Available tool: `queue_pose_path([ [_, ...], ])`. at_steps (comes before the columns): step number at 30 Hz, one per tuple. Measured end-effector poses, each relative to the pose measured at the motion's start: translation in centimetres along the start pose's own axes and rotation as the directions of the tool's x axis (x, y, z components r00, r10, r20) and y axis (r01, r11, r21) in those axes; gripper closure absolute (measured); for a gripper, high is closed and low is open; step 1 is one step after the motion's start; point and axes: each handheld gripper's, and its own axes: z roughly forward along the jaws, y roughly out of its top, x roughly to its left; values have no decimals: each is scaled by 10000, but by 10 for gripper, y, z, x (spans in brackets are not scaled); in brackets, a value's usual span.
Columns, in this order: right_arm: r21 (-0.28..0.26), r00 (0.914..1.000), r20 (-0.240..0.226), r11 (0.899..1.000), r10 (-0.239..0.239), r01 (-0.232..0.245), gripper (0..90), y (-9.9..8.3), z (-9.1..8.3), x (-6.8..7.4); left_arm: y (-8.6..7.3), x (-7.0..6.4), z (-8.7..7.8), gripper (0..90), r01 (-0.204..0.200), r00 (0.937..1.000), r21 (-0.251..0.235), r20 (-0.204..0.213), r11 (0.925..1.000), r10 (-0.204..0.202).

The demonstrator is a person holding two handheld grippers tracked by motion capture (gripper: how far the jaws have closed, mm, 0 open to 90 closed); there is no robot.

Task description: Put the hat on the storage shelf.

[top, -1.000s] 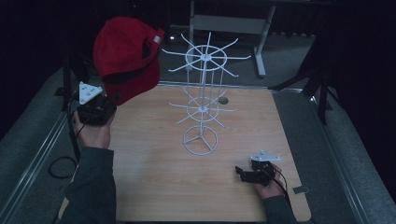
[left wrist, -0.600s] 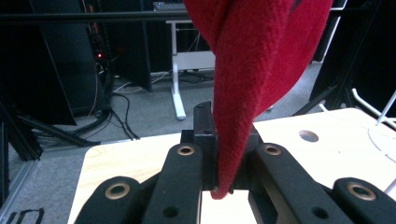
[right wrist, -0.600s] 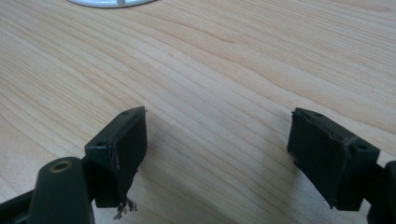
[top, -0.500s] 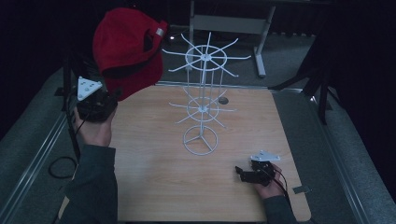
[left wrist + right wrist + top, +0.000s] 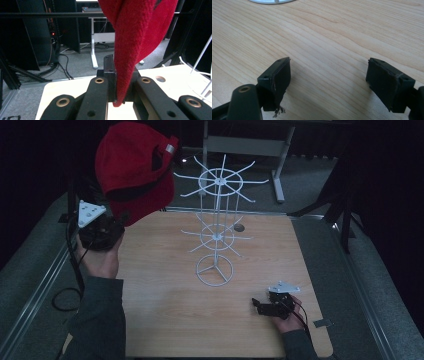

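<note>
Pinching a fold of red fabric between its black jaws, the left gripper (image 5: 120,85) is clenched on the red cap (image 5: 140,37), whose cloth rises out of the jaws and spreads toward the top of the left gripper view. From the high view, that left gripper (image 5: 102,230) is raised at the table's far left corner, with the red cap (image 5: 132,167) held up above it, its crown up and to the right of the hand and close to the top arms of the white wire rack (image 5: 217,227). The rack stands upright near the middle of the wooden table (image 5: 165,315), with a ring base, a lower ring of spokes and a wider ring of spokes on top. Whether the cap touches any spoke cannot be told. The right gripper (image 5: 267,305) rests low near the table's near right edge, well apart from the rack. In the right gripper view, the right gripper (image 5: 328,80) is released, its jaws spread wide over bare wood grain with nothing between them, and the rim of the rack's base (image 5: 270,1) shows at the top edge.
</note>
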Motion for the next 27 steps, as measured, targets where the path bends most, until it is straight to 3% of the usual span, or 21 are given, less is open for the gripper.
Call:
queue_pose_path([
  [16, 18, 10000, -12, 10000, 4, -4, 197, 0, 0, 0, 7, -21, -8, 859, -229, 9994, -157, 271, 9996, 233],
  [27, 6, 10000, -3, 10000, -18, 18, 197, 0, 0, 0, -7, -28, -3, 858, -455, 9988, 248, 198, 9987, 450],
])
